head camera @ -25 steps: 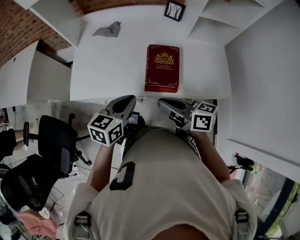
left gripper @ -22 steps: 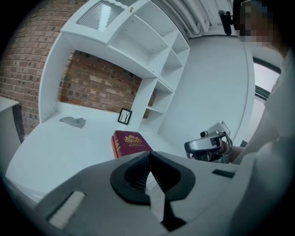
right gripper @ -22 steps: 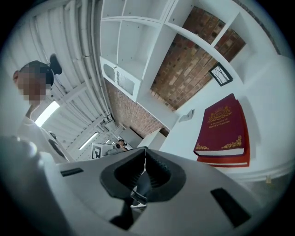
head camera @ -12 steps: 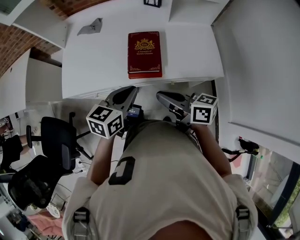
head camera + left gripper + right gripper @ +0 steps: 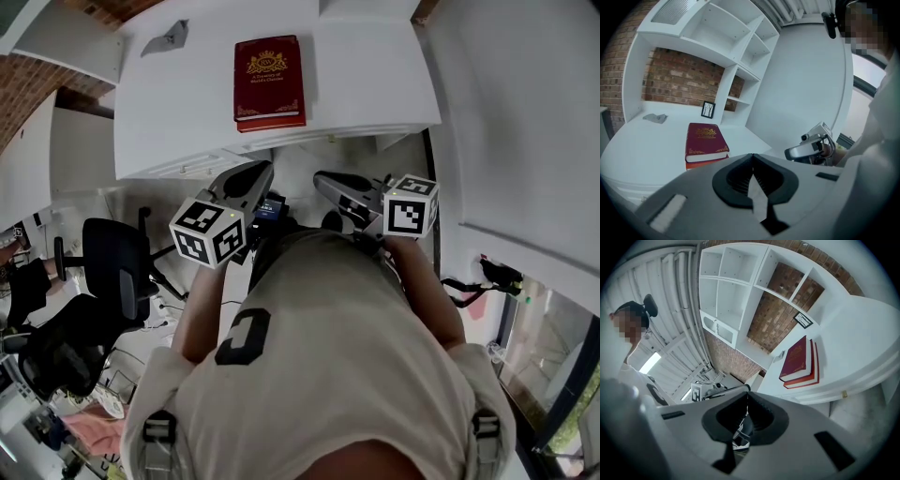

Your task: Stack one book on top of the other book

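Observation:
A dark red book with gold print (image 5: pixel 269 75) lies on top of a thinner orange-red book (image 5: pixel 272 122), squared up near the front edge of the white desk (image 5: pixel 375 80). Both show in the left gripper view, the top book (image 5: pixel 704 138) above the lower one (image 5: pixel 699 164), and in the right gripper view as top book (image 5: pixel 797 358) and lower book (image 5: pixel 815 373). My left gripper (image 5: pixel 257 172) and right gripper (image 5: pixel 323 179) hang side by side in front of the desk, apart from the books. Both are shut and hold nothing; their jaws meet in each gripper's own view.
A crumpled grey cloth (image 5: pixel 167 36) lies at the desk's back left. A small framed picture (image 5: pixel 708 109) stands by the brick wall, under white shelves (image 5: pixel 717 33). Black office chairs (image 5: pixel 111 272) stand on the floor to the left. A white panel (image 5: pixel 525 141) runs along the right.
Both grippers and the person have drawn back from the desk; the stacked books now sit farther up and left in the head view. The jaws stayed shut.

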A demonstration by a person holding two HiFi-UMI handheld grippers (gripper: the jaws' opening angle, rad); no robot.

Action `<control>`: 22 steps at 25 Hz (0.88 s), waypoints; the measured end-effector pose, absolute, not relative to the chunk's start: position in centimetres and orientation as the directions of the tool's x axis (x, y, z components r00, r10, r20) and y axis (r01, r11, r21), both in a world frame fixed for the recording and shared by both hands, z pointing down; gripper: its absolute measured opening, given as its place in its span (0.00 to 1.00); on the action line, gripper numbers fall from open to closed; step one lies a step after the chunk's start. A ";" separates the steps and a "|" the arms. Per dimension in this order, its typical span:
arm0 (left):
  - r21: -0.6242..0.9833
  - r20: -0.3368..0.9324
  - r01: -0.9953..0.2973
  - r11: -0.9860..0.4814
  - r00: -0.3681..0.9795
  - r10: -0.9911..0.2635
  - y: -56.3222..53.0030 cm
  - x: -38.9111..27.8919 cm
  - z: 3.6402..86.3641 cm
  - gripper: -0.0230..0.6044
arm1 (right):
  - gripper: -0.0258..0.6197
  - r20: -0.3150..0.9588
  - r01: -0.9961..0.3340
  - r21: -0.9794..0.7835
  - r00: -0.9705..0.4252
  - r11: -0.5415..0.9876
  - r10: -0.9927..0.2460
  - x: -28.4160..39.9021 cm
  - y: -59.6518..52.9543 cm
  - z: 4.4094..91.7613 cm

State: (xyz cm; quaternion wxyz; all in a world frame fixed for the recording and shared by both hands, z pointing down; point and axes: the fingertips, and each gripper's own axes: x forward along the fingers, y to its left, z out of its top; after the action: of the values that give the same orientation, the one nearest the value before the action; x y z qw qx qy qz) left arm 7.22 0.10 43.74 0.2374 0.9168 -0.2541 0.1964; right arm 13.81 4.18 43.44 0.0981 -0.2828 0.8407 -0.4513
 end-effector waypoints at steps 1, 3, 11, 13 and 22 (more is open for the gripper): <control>0.333 0.487 -0.563 -0.756 0.790 -0.374 0.5 7.4 43.8 0.04 | 0.05 0.085 -0.376 -0.821 -0.825 0.429 -0.559 13.9 4.5 43.6; 0.329 0.499 -0.572 -0.751 0.781 -0.376 1.3 7.7 44.0 0.04 | 0.05 0.074 -0.350 -0.836 -0.834 0.422 -0.547 13.9 5.1 44.0; 0.300 0.542 -0.627 -0.719 0.732 -0.412 3.7 6.3 43.5 0.04 | 0.05 0.028 -0.269 -0.856 -0.876 0.441 -0.481 11.7 6.3 44.1; 0.294 0.533 -0.637 -0.713 0.728 -0.431 3.9 5.4 42.9 0.04 | 0.05 0.051 -0.286 -0.835 -0.891 0.470 -0.452 10.8 6.5 43.8; 0.281 0.484 -0.640 -0.716 0.738 -0.470 4.7 -0.1 41.6 0.04 | 0.05 0.128 -0.319 -0.807 -0.916 0.497 -0.380 4.8 7.1 43.3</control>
State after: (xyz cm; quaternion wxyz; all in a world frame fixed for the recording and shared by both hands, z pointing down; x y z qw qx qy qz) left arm -0.11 4.72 41.60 0.2201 0.9059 -0.3062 0.1928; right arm 4.85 7.15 43.35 0.0332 -0.2021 0.8646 -0.4588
